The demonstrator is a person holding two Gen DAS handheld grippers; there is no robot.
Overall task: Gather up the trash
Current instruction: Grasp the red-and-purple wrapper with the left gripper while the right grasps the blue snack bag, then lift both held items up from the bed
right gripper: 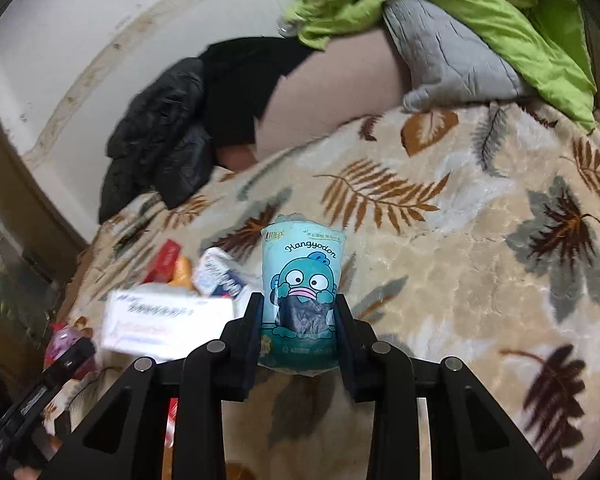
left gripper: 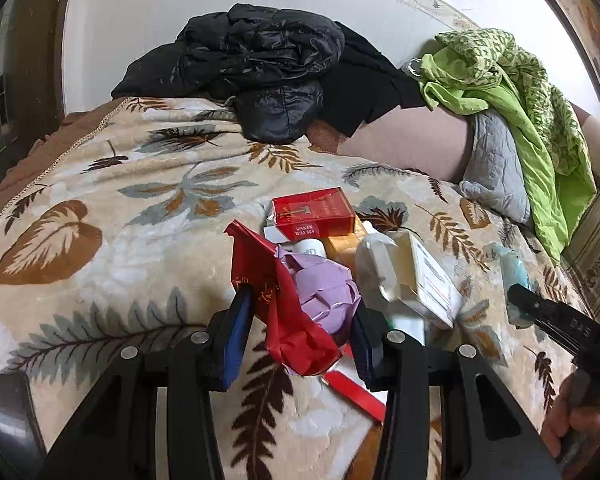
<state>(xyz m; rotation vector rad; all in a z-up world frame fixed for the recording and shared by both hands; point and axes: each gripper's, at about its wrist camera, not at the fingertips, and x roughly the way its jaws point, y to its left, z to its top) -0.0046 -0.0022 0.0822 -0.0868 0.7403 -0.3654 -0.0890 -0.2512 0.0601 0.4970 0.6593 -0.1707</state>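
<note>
A pile of trash lies on the leaf-patterned blanket [left gripper: 99,208]. My left gripper [left gripper: 300,316] is shut on a crumpled red and lilac wrapper [left gripper: 312,300] at the near side of the pile. Behind it lie a red cigarette pack [left gripper: 312,210], an orange box [left gripper: 342,246] and a white medicine box [left gripper: 428,280]. My right gripper [right gripper: 297,320] is shut on a blue Hangyodon tissue pack [right gripper: 302,272], held above the blanket to the right of the pile. The right gripper also shows in the left wrist view [left gripper: 518,300], with the pack [left gripper: 512,268].
A black puffer jacket [left gripper: 259,64] lies at the far side of the bed against the white wall. A green cloth [left gripper: 512,92] and a grey quilted pillow [left gripper: 496,168] lie at the back right. A red strip [left gripper: 356,394] lies under the left gripper.
</note>
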